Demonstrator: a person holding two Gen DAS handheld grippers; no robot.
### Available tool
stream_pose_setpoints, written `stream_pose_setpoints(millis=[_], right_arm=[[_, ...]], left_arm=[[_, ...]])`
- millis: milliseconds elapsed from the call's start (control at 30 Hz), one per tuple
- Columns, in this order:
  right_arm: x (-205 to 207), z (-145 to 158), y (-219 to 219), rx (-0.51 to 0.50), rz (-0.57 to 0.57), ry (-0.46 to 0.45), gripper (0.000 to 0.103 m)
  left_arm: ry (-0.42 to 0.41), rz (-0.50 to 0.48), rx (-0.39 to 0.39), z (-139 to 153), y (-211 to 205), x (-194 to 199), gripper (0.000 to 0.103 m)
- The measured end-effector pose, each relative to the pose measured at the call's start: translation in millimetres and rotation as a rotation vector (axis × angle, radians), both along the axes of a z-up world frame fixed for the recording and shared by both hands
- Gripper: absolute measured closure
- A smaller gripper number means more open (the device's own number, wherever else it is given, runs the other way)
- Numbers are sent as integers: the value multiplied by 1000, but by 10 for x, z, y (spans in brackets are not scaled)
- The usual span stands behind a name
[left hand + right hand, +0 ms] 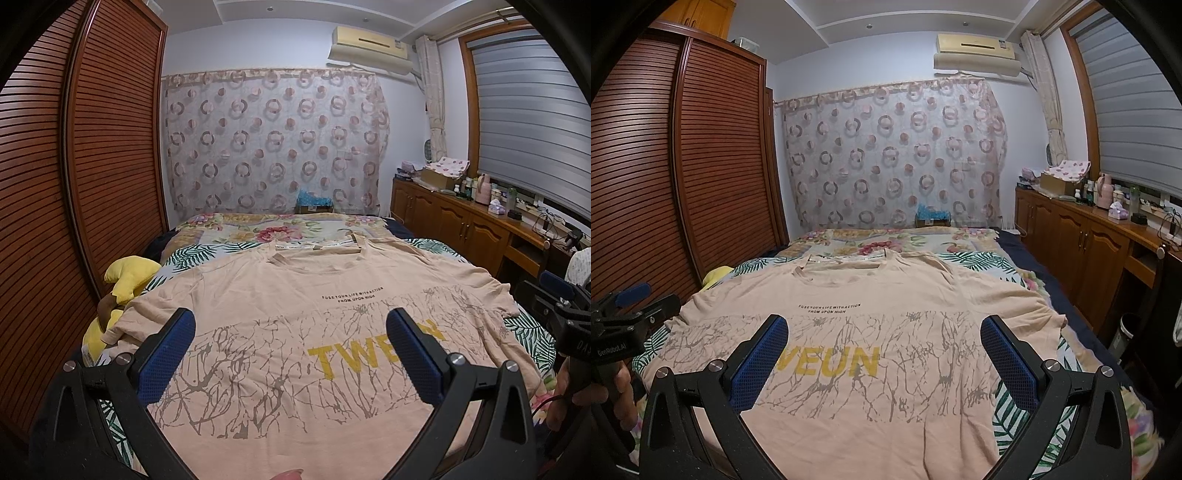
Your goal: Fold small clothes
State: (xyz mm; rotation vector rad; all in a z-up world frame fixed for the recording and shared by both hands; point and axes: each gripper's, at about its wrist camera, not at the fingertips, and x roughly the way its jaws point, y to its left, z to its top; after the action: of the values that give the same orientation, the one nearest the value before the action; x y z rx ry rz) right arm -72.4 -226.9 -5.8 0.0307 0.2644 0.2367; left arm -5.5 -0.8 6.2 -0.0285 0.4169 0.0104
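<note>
A peach T-shirt [295, 295] with yellow letters and a grey branch print lies flat, front up, on the bed, collar at the far end. It also shows in the right wrist view [871, 291]. My left gripper [291, 325] is open and empty, held above the shirt's lower left part. My right gripper [884, 330] is open and empty, held above the shirt's lower right part. The right gripper's body shows at the right edge of the left wrist view [565, 306]. The left gripper's body shows at the left edge of the right wrist view [631, 314].
The bed has a floral and leaf-print cover [967, 258]. A yellow plush toy [125, 280] lies at the bed's left edge by the slatted wardrobe [92, 166]. A wooden cabinet [1089, 243] with bottles runs along the right. A patterned curtain [273, 144] hangs behind.
</note>
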Motion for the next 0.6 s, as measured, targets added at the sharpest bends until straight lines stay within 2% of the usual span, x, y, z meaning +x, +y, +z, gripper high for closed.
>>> stream_pose_setpoints(millis=[600], right_arm=[[7,5,6,3,0,-3,0]], left_arm=[[-8,-2,3,44,-11,-6,0]])
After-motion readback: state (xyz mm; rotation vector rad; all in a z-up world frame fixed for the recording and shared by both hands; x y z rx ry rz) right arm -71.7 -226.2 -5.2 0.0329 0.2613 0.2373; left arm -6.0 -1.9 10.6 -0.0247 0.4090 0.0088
